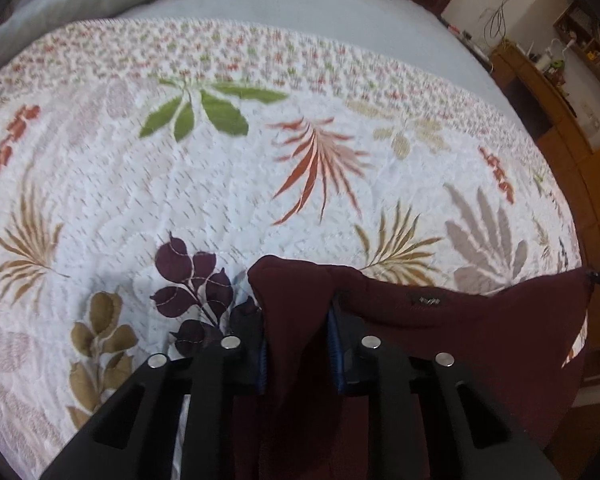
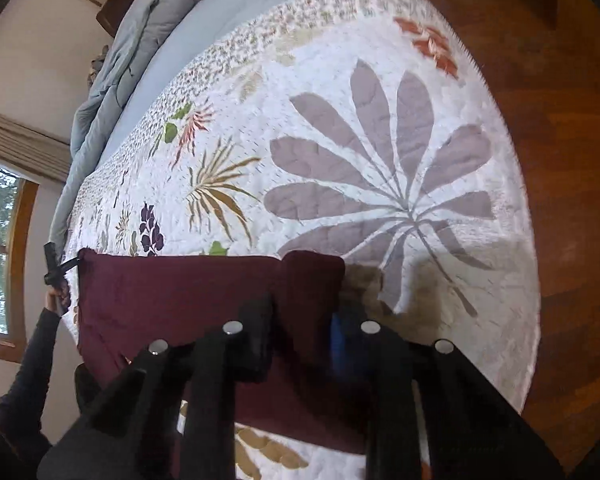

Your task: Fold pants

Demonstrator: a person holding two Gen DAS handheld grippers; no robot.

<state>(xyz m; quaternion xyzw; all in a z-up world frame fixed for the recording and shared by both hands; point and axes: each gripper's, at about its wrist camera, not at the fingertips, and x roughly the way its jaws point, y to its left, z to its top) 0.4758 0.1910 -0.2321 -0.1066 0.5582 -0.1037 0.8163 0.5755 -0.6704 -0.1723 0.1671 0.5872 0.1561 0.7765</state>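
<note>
Pants (image 2: 188,292) hang stretched above the quilted bed (image 2: 380,120), one corner pinched in the left claw (image 1: 296,344), the other in the right claw (image 2: 300,340). Keep the edge taut and level, lowering both ends together.

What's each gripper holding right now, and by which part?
Both hold the maroon pants: left gripper and right gripper each pinch one end of the same upper edge, stretched between them.
</note>
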